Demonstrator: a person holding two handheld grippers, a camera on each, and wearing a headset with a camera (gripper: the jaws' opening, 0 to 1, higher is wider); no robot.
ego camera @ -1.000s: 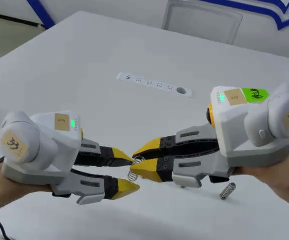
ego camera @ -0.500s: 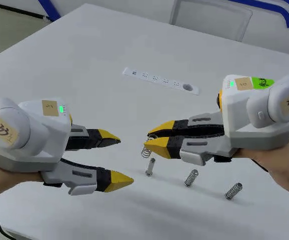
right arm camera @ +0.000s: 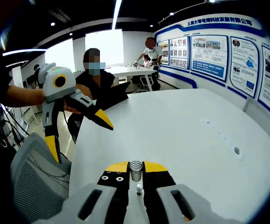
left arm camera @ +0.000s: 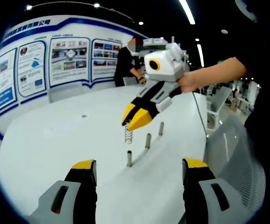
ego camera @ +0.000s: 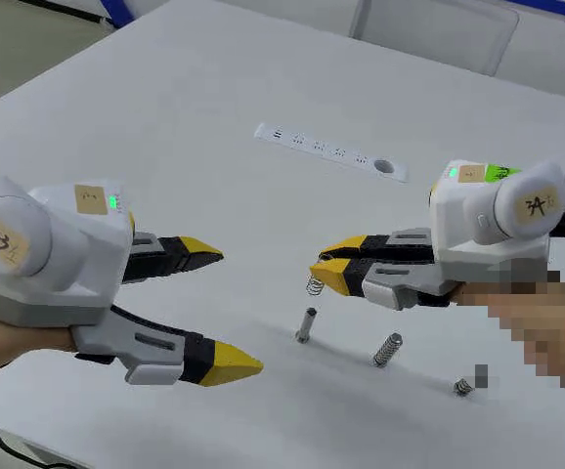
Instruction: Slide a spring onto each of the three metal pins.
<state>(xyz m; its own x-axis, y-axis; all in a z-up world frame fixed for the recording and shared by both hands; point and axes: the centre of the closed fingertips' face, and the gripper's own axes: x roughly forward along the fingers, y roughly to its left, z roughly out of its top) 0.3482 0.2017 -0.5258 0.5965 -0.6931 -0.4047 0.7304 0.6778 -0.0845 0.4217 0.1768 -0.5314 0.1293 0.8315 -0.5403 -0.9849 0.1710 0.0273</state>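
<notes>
In the head view my right gripper (ego camera: 324,273) is shut on the top of a small metal spring (ego camera: 314,285), which hangs just above and slightly left of a bare metal pin (ego camera: 306,324). Two more pins to its right each carry a spring, the middle one (ego camera: 388,349) and the far one (ego camera: 463,387). My left gripper (ego camera: 226,311) stands open and empty to the left of the pins. The right gripper view has the spring (right arm camera: 135,170) between the yellow tips with the pin (right arm camera: 139,189) below. In the left gripper view the spring (left arm camera: 128,134) hangs behind the bare pin (left arm camera: 129,158).
A white power strip (ego camera: 331,151) lies farther back on the white table (ego camera: 165,117). A chair back (ego camera: 439,29) stands at the far edge. People (right arm camera: 95,70) sit and stand beyond the table in the gripper views.
The two grippers, close together a second ago, have drawn apart: the left has pulled back to the left, open. The right has kept the spring and now holds it by the bare pin.
</notes>
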